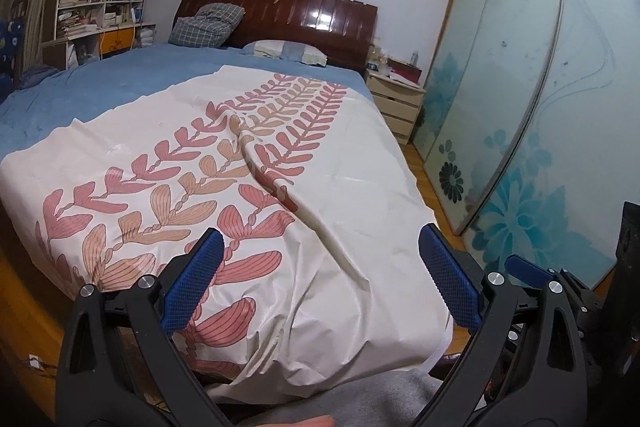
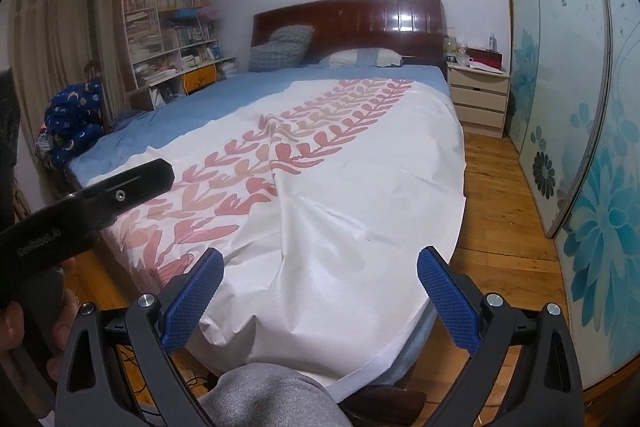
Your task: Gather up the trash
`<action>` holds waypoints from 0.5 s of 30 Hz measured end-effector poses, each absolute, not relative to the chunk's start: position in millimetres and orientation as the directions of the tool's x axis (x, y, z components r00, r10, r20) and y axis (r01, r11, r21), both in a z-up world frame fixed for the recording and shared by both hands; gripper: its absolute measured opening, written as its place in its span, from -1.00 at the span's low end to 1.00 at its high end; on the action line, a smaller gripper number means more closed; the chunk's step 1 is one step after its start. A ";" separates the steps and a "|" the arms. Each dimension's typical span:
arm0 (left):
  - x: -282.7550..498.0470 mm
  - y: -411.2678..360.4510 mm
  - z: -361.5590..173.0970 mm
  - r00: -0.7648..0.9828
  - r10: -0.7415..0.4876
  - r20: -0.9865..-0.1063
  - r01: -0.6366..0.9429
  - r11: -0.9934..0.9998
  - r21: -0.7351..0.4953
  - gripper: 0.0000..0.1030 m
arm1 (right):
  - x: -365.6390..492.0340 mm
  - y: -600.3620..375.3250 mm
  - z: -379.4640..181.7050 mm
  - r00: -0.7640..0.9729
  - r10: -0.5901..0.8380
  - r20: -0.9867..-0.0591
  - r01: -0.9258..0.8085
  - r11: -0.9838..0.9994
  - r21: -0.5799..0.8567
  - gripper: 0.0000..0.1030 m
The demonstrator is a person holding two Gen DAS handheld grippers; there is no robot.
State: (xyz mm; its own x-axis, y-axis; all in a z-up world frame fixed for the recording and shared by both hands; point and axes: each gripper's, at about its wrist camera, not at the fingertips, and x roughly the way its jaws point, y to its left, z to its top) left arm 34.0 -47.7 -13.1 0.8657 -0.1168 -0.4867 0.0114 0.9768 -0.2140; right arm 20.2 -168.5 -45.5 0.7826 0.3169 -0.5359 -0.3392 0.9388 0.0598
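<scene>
Wide bed w/ glossy dark-red wooden headboard (image 1: 276, 15) carries a blue fitted sheet (image 1: 120, 83). Over the sheet, foot end: cream bedspread w/ pink-and-tan leaf print (image 1: 224, 187), creased down the middle, edge hanging off the foot. By the headboard: grey checked pillow (image 1: 206, 27) leaning on it, flat blue-and-cream pillow (image 1: 284, 53) beside it.
</scene>
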 end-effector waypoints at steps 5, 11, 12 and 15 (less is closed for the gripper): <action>33.9 -47.8 -15.4 0.859 -0.089 -0.505 -0.020 0.978 -0.206 0.88 | 20.4 -173.5 -45.7 0.777 0.322 -0.541 -0.344 0.937 0.063 0.86; 32.5 -45.4 -16.9 0.858 -0.072 -0.509 -0.039 0.978 -0.203 0.88 | 22.0 -177.3 -47.5 0.772 0.326 -0.546 -0.344 0.936 0.072 0.86; 31.6 -45.3 -16.8 0.859 -0.070 -0.507 -0.040 0.978 -0.203 0.88 | 21.7 -177.8 -45.6 0.773 0.326 -0.545 -0.344 0.936 0.073 0.86; 29.1 -45.5 -16.1 0.862 -0.073 -0.501 -0.033 0.979 -0.201 0.88 | 22.6 -179.7 -46.4 0.771 0.326 -0.547 -0.343 0.936 0.074 0.86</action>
